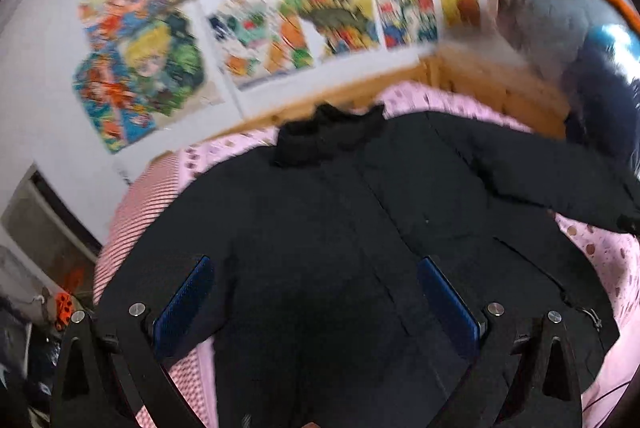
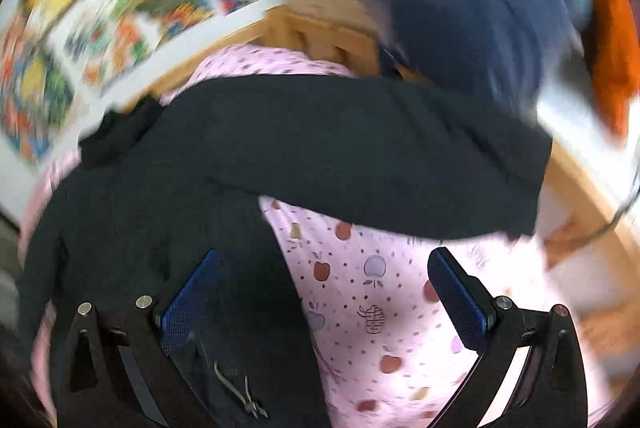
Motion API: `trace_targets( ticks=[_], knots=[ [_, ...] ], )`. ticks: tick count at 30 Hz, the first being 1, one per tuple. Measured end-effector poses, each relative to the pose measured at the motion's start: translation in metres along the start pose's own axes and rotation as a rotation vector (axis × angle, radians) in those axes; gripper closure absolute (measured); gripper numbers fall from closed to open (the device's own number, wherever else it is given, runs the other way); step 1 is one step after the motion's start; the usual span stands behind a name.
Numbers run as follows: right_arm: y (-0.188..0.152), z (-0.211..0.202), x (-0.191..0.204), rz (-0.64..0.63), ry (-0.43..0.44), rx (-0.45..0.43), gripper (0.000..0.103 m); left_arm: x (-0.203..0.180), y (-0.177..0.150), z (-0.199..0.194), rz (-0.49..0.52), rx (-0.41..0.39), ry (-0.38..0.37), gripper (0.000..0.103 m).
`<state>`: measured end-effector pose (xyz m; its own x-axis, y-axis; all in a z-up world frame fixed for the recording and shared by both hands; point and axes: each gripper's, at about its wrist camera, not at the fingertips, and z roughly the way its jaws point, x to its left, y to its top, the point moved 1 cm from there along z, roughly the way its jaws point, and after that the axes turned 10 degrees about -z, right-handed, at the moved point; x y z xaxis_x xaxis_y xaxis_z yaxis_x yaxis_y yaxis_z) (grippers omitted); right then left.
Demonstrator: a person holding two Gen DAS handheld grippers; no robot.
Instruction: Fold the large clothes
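Observation:
A large black jacket (image 1: 340, 228) lies spread flat on a pink bed sheet (image 1: 600, 260), collar (image 1: 328, 136) toward the far wall, one sleeve (image 1: 560, 188) stretched out to the right. My left gripper (image 1: 316, 268) is open and empty above the jacket's lower body. In the right wrist view the jacket (image 2: 160, 208) fills the left side and its sleeve (image 2: 380, 156) runs across to the right. My right gripper (image 2: 324, 260) is open and empty, over the jacket's side edge and the apple-print sheet (image 2: 380, 308). A zipper pull (image 2: 240, 392) shows near the hem.
A wooden bed frame (image 1: 472, 80) borders the far and right sides. Colourful posters (image 1: 260, 20) cover the white wall behind. Hanging clothes, dark blue and orange (image 1: 580, 28), are at the right. Clutter (image 1: 48, 308) sits on the floor at the left.

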<state>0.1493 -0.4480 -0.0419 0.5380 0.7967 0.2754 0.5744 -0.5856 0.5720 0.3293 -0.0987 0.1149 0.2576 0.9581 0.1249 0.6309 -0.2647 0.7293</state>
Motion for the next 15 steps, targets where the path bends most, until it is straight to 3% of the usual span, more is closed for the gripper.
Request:
trace_targets(
  ticks=[3, 5, 8, 10, 15],
  knots=[
    [-0.030, 0.026, -0.022, 0.137, 0.144, 0.076, 0.001, -0.022, 0.018, 0.039, 0.003, 0.062, -0.049, 0.000],
    [-0.040, 0.038, -0.031, 0.195, 0.208, 0.081, 0.001, -0.040, 0.029, 0.061, 0.010, 0.077, -0.085, 0.000],
    [-0.047, 0.046, -0.033, 0.229, 0.220, -0.007, 0.001, -0.073, 0.043, 0.095, 0.022, 0.067, -0.128, 0.000],
    [-0.034, 0.055, -0.028, 0.263, 0.231, -0.065, 0.001, -0.095, 0.047, 0.119, 0.018, 0.066, -0.145, 0.000],
    [-0.028, 0.064, -0.048, 0.415, 0.206, -0.132, 0.002, -0.141, 0.048, 0.179, -0.009, 0.150, -0.214, 0.000]
  ],
)
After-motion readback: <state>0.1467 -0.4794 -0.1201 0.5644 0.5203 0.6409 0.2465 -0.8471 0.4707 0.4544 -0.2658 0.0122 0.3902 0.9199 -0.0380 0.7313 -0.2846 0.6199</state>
